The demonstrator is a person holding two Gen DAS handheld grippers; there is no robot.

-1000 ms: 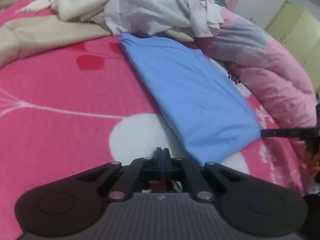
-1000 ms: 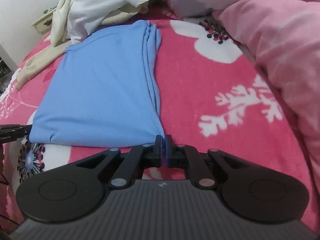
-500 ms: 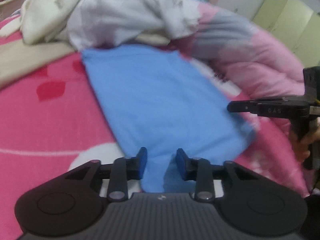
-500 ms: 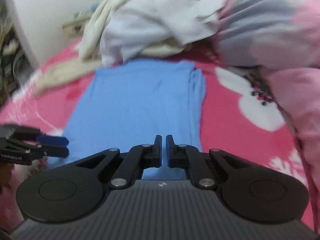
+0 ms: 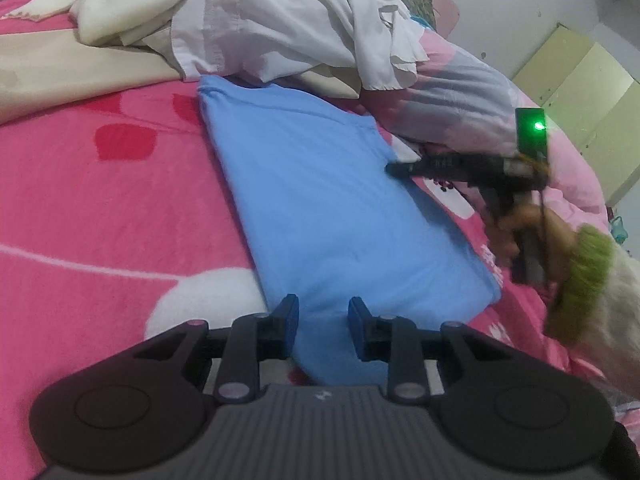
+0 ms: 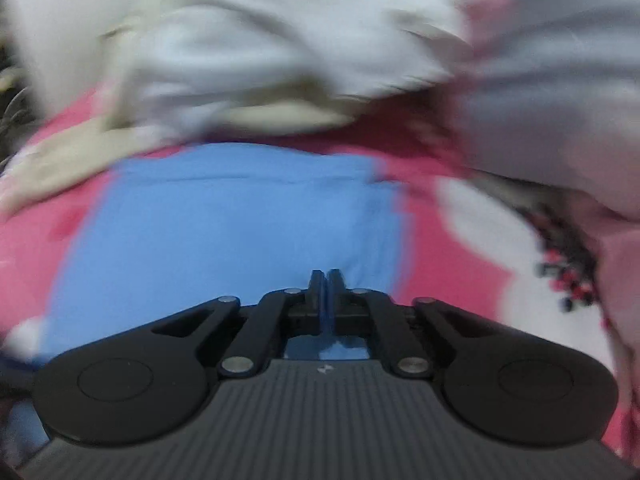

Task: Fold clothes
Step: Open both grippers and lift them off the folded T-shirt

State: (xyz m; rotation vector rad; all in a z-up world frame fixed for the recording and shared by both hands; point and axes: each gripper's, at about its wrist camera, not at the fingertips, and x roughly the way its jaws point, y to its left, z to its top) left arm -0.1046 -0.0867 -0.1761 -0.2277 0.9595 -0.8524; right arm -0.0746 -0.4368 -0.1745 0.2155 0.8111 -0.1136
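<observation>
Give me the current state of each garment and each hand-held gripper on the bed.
Blue shirt: folded into a long strip, lying flat on the pink blanket.
White garments: unfolded, heaped beyond the shirt.
Left hand-held gripper: open, the shirt's near end between its pads, not pinched.
Right hand-held gripper: shut, empty, over the shirt's far part.

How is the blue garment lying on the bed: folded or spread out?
Folded: the blue garment lies as a narrow flat strip on the pink blanket.

1 folded blue garment (image 5: 328,216); 1 white shirt (image 5: 288,28); 1 cream cloth (image 5: 132,0); 1 pink floral blanket (image 5: 100,208); 2 grippers, the left gripper (image 5: 323,322) and the right gripper (image 5: 394,169).
</observation>
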